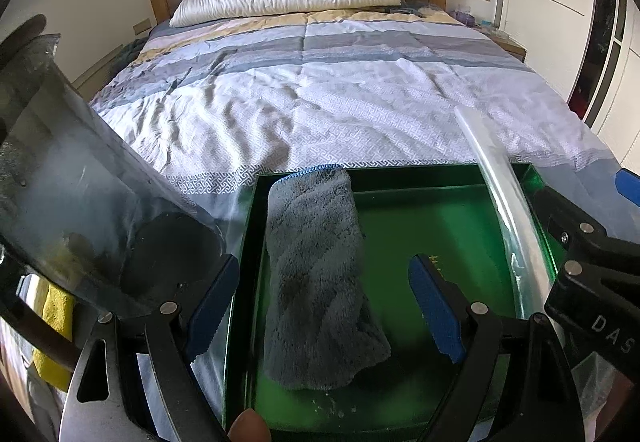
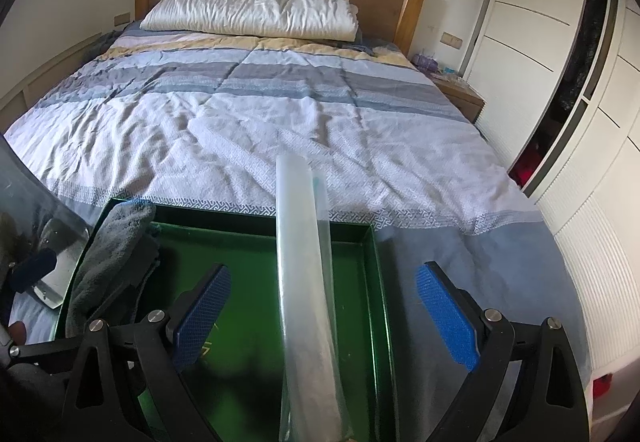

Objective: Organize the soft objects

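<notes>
A rolled grey-blue towel (image 1: 320, 278) lies along the left side of a green box (image 1: 448, 226) at the foot of the bed. My left gripper (image 1: 324, 312) is open, its blue pads either side of the towel's near end, not closed on it. In the right wrist view the towel (image 2: 112, 262) shows at the box's (image 2: 372, 282) left wall. My right gripper (image 2: 324, 318) is open over the box, with a clear plastic flap (image 2: 306, 282) standing edge-on between its pads. The flap also shows in the left wrist view (image 1: 508, 202).
A clear plastic lid or sheet (image 1: 80, 182) rises at the left, with something yellow (image 1: 54, 326) below it. The bed's patterned quilt (image 2: 248, 122) stretches ahead to a white pillow (image 2: 252, 12) and wooden headboard. White wardrobe doors (image 2: 560, 42) stand at the right.
</notes>
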The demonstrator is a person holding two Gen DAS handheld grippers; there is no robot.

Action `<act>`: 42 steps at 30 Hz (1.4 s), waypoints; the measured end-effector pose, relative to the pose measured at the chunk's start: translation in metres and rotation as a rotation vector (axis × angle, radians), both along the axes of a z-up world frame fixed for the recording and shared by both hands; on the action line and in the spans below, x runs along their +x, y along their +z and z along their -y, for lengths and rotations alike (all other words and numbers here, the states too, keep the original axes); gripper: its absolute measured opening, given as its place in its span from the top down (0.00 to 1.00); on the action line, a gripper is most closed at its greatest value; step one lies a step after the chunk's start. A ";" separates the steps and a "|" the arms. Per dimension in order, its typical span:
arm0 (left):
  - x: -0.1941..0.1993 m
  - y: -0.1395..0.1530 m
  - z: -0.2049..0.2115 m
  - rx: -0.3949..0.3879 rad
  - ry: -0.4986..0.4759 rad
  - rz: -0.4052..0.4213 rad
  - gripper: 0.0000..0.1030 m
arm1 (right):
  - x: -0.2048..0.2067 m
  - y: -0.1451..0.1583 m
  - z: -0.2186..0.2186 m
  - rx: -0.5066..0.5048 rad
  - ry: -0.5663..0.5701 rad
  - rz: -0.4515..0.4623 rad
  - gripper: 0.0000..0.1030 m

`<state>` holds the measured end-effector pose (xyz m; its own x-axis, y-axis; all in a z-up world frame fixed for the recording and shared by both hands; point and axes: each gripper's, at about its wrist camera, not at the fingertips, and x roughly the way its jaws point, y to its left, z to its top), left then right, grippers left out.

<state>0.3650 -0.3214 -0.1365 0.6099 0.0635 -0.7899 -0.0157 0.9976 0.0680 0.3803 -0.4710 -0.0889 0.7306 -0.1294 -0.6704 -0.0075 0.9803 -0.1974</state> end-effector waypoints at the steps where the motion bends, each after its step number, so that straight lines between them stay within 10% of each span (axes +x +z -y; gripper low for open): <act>1: -0.002 0.001 0.000 -0.002 0.000 0.002 0.20 | -0.002 0.002 0.000 -0.001 -0.003 0.003 0.07; 42: -0.100 0.095 -0.047 -0.023 -0.026 0.087 0.17 | -0.143 0.080 -0.030 0.007 -0.056 0.064 0.07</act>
<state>0.2650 -0.2744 -0.0414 0.6774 0.0290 -0.7350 0.0058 0.9990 0.0447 0.2375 -0.4413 -0.0085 0.7639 -0.1666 -0.6235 0.0598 0.9802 -0.1885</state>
